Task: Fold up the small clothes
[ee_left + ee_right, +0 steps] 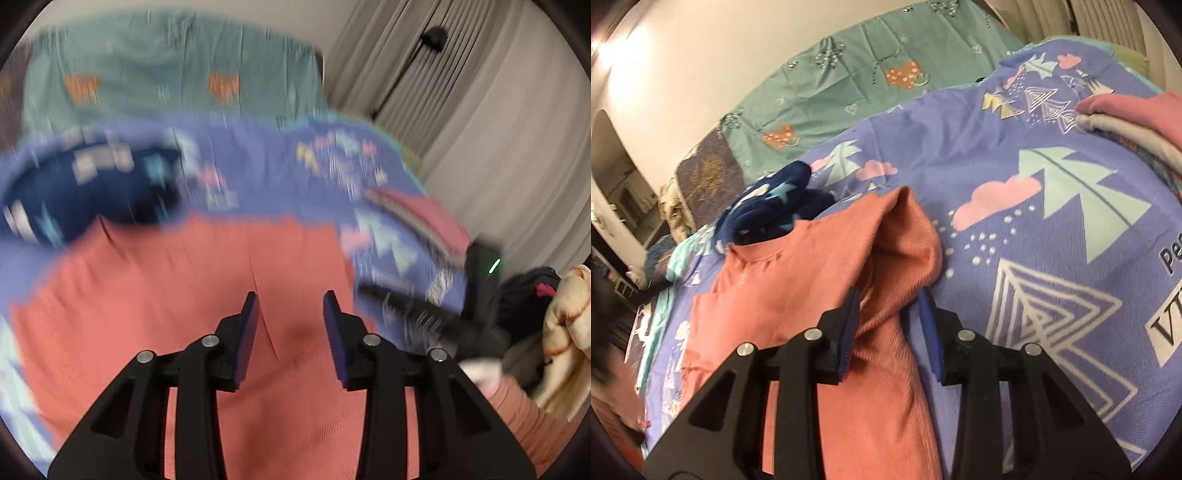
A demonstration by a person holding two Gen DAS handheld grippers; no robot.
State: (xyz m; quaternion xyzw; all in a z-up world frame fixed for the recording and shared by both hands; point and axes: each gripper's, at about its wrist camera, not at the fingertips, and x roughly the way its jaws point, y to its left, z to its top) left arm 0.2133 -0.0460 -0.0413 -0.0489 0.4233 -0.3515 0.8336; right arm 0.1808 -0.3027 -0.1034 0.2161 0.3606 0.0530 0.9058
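Your left tongs [290, 306] stand open, their blue pads apart with nothing between them, hovering over the flat middle of the salmon garment [192, 295]. That view is smeared with motion blur, so fine detail in the fabric is lost, though a lengthwise crease shows in the cloth running between the two pads.

Your right tongs [892, 306] are parted as well, but a raised ridge of the same salmon garment [812, 288] sits in the gap. The left pad touches the cloth; whether the right pad presses on it I cannot tell, so a firm grip is not confirmed. Beyond the pads the fabric bunches up into a tall hump.

The garment lies spread on a purple blanket [1015, 258] printed with pale green trees, pink clouds and white triangles, which covers the bed. Just past the garment's far edge a dark navy cloth with star shapes [772, 210] lies crumpled on the blanket. Farther back, a teal sheet [857, 85] with orange hearts covers the bed up to the wall.

At the right edge of your right view sits a stack of folded clothes [1126, 122], pink over grey. In your left view your right tongs [476, 295] appear as a dark blurred shape with a green light, against grey curtains [480, 129].
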